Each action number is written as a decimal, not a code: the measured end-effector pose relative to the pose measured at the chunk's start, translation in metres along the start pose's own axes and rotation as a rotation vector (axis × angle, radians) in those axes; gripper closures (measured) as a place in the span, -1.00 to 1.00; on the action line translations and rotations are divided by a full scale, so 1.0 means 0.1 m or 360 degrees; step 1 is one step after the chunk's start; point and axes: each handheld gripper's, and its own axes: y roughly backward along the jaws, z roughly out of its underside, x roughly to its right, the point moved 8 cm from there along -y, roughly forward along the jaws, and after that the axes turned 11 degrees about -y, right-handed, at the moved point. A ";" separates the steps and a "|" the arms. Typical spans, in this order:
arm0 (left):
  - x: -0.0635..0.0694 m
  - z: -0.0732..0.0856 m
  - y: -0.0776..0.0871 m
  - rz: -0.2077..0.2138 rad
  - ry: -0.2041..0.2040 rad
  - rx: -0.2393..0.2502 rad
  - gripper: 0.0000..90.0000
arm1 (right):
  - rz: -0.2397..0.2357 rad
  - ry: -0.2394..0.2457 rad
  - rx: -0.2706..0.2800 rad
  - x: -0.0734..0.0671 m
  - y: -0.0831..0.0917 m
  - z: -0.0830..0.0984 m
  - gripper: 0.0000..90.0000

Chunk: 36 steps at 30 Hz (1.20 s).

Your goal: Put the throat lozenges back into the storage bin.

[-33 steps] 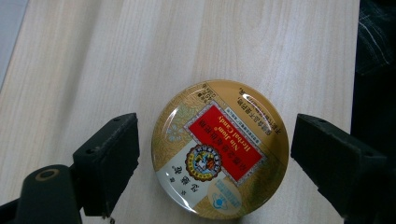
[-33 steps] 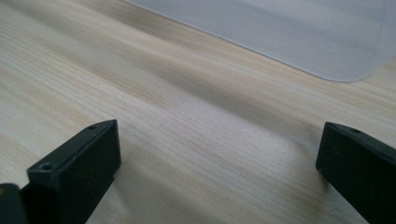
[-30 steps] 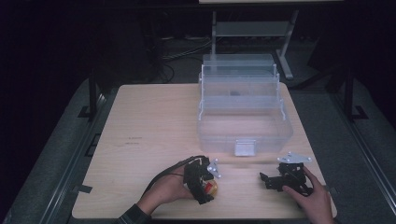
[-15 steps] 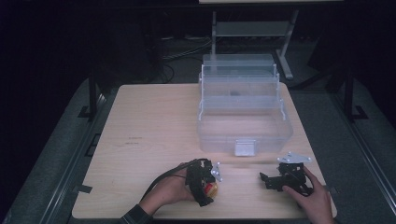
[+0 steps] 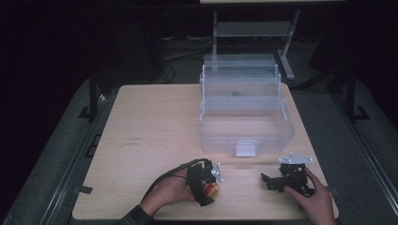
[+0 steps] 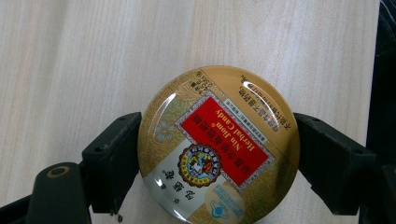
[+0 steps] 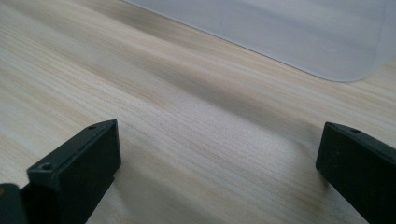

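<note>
Left gripper (image 6: 212, 154): closed on the round gold-and-red candy tin (image 6: 218, 147) — gripped at its rim (for lifting).
Right gripper (image 7: 219, 163): jaws wide, nothing held — rested on the pale wooden table (image 7: 187, 116).

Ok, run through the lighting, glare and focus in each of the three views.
High view: dark surroundings, the table lit, the clear plastic box hazy and soft. Left gripper view: sharp, with white glare streaks on the candy tin between the left claw jaws. Right gripper view: the right claw jaws close and blurred, a soft shadow band across the wood.
</note>
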 end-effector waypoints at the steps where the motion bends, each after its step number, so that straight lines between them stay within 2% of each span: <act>1: 0.00 0.00 0.00 0.0001 0.0000 -0.0001 -0.58 | 0.0000 0.0000 0.0000 0.00 0.00 0.00 -1.00; 14: -0.01 0.01 0.01 -0.0003 0.0014 -0.0010 -0.57 | 0.0000 -0.0001 0.0000 0.00 0.00 0.00 -1.00; 21: -0.01 0.01 0.04 0.0005 0.0031 0.0016 -0.57 | 0.0000 -0.0001 0.0000 0.00 0.00 0.00 -1.00; 26: -0.02 0.00 0.10 0.0005 0.0048 0.0036 -0.57 | -0.0001 -0.0001 0.0000 0.00 0.00 0.00 -1.00; 36: -0.01 -0.02 0.18 0.0011 0.0042 0.0049 -0.57 | 0.0000 0.0001 0.0000 0.00 0.00 0.00 -1.00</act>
